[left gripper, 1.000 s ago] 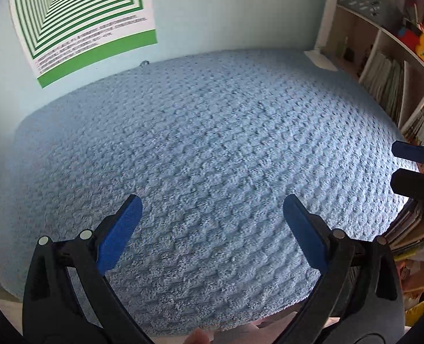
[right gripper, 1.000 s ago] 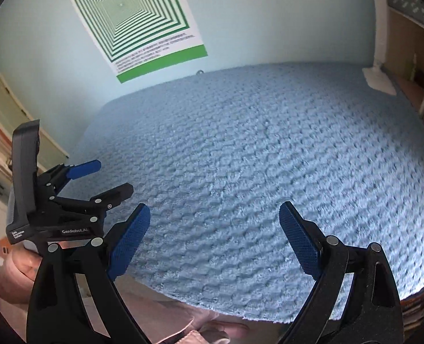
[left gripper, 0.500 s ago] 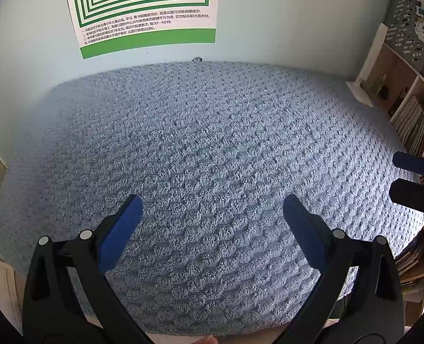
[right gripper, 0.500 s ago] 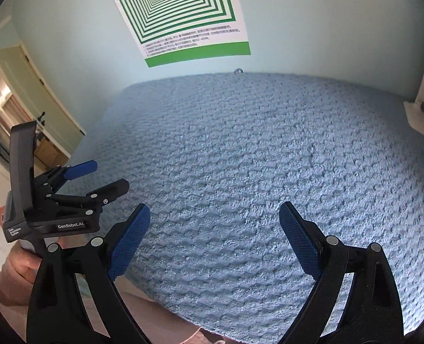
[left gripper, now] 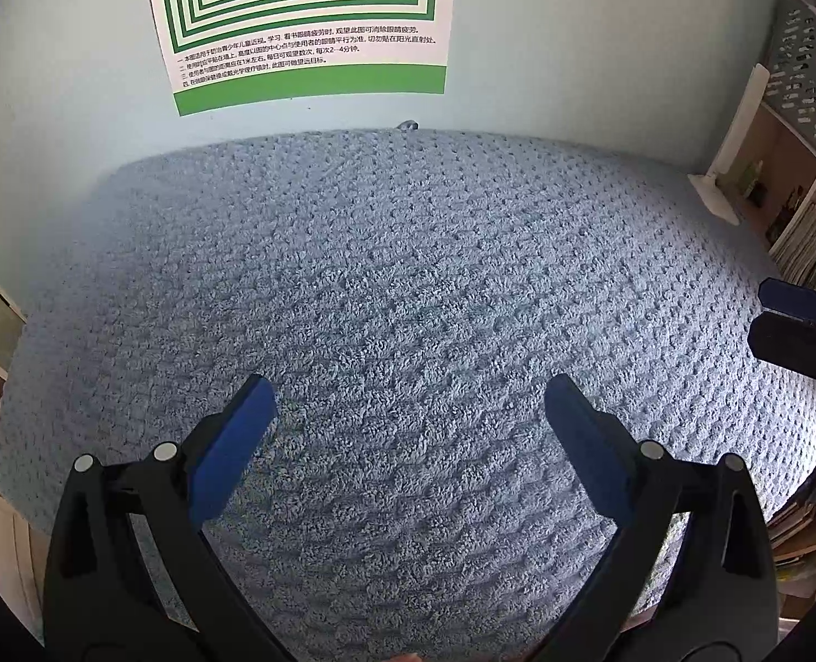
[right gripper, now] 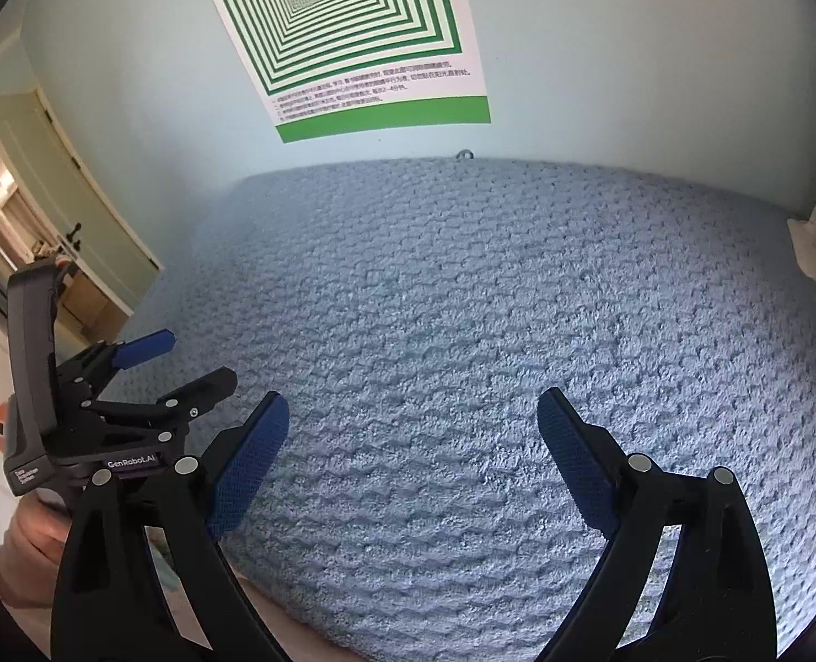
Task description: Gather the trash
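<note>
No trash shows in either view. A blue textured blanket (left gripper: pixel 408 303) covers a flat surface and fills both views; it also shows in the right wrist view (right gripper: pixel 490 331). My left gripper (left gripper: pixel 408 402) is open and empty above the blanket's near part. My right gripper (right gripper: pixel 413 419) is open and empty above the near part too. The left gripper (right gripper: pixel 187 358) shows at the left of the right wrist view, open. The right gripper's fingertips (left gripper: pixel 783 303) show at the right edge of the left wrist view.
A green-and-white poster (left gripper: pixel 303 22) hangs on the pale blue wall behind the blanket. A bookshelf (left gripper: pixel 805 209) with books stands at the right. A white stand (left gripper: pixel 722 187) rests at the blanket's far right corner. An open door (right gripper: pixel 49 220) is at the left.
Both cameras have tilted up and swung: the poster and wall fill more of each view, the bookshelf slid to the right. Both grippers stayed open and empty.
</note>
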